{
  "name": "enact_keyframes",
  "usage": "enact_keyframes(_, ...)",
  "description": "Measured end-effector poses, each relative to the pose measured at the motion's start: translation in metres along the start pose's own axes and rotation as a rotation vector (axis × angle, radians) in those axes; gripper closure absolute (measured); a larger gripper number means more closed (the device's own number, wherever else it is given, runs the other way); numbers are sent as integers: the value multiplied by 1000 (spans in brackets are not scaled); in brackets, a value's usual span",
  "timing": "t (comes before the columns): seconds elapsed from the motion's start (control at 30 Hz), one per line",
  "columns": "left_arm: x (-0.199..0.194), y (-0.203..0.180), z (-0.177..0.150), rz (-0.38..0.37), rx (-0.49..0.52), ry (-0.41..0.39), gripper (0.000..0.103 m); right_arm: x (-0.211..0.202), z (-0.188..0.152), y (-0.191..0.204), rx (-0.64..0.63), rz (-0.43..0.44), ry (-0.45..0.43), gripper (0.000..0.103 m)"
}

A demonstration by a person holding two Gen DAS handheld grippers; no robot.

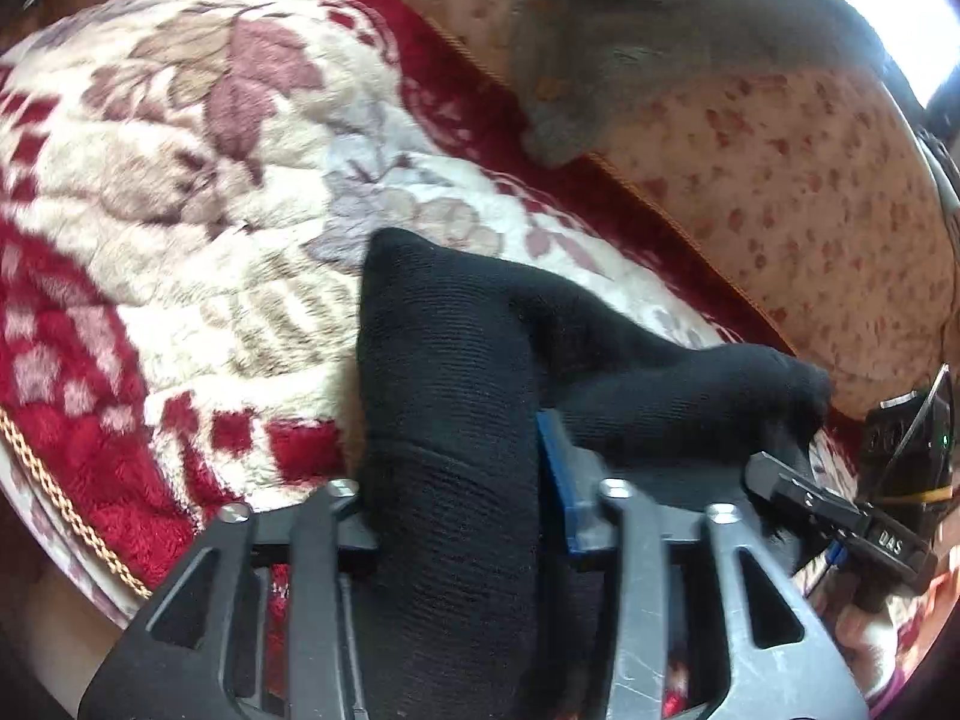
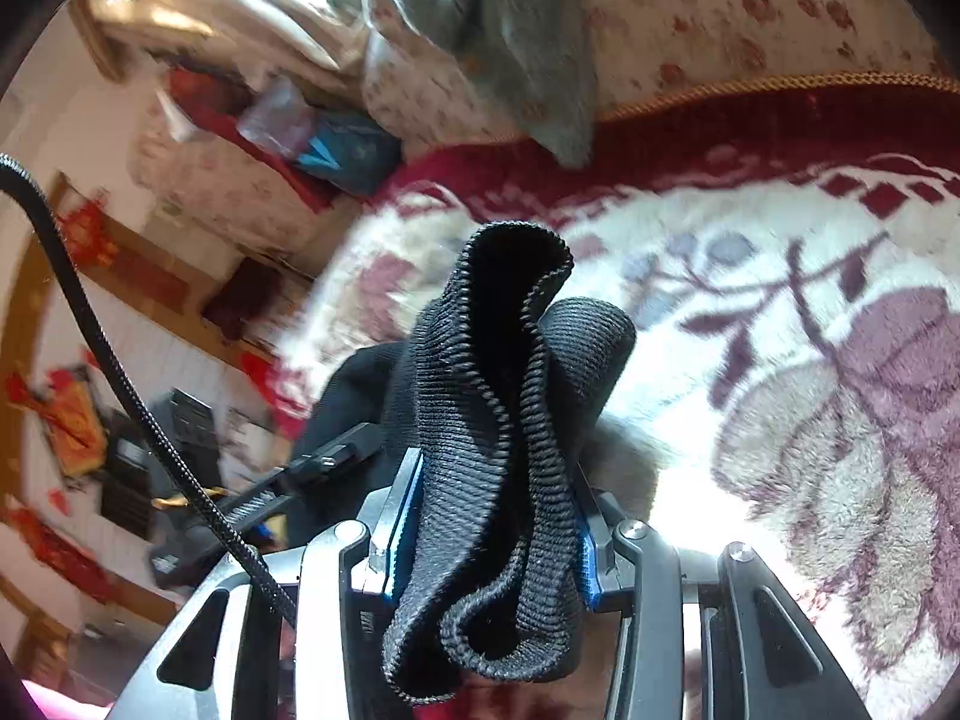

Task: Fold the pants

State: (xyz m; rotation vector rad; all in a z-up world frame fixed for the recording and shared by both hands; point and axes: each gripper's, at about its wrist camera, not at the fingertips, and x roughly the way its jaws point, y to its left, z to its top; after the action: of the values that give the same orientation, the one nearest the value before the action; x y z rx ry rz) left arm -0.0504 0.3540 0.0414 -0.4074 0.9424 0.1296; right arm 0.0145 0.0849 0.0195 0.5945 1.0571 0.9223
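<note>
The black knit pants (image 1: 444, 360) rise as a thick roll from my left gripper (image 1: 456, 480) and fill the gap between its jaws. The roll lies against the blue pad (image 1: 555, 480); the other finger is hidden by cloth. From there the fabric stretches right to my right gripper (image 1: 840, 516). In the right wrist view the ribbed hem of the pants (image 2: 516, 360) is bunched in folds between the two blue pads of my right gripper (image 2: 498, 516), which is shut on it. Both grippers hold the cloth above the red and cream flowered blanket (image 1: 180, 180).
A grey garment (image 1: 630, 48) lies at the far edge of the blanket (image 2: 780, 300), on a rose-patterned sheet (image 1: 810, 180). A black braided cable (image 2: 90, 324) crosses the left of the right wrist view. Pillows and bags (image 2: 336, 144) are piled beyond the bed.
</note>
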Motion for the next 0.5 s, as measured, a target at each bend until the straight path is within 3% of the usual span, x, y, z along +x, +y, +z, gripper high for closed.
enact_keyframes(0.03, 0, 0, -1, 18, -1, -10, 39, 1, -1, -2, 6, -16, 8, 57)
enact_keyframes(0.1, -2, -2, -6, 38, -9, -16, 32, -1, -2, -9, 24, -44, 23, 45)
enact_keyframes(0.23, -3, -3, -5, 51, -19, -9, 32, -12, 2, -13, 35, -55, 25, 45)
enact_keyframes(0.4, -20, -18, -9, 154, 29, -41, 32, -35, 1, 3, -32, -96, -6, 45)
enact_keyframes(0.5, -31, -27, -14, 172, 56, -66, 32, -48, 1, 18, -77, -118, -33, 45)
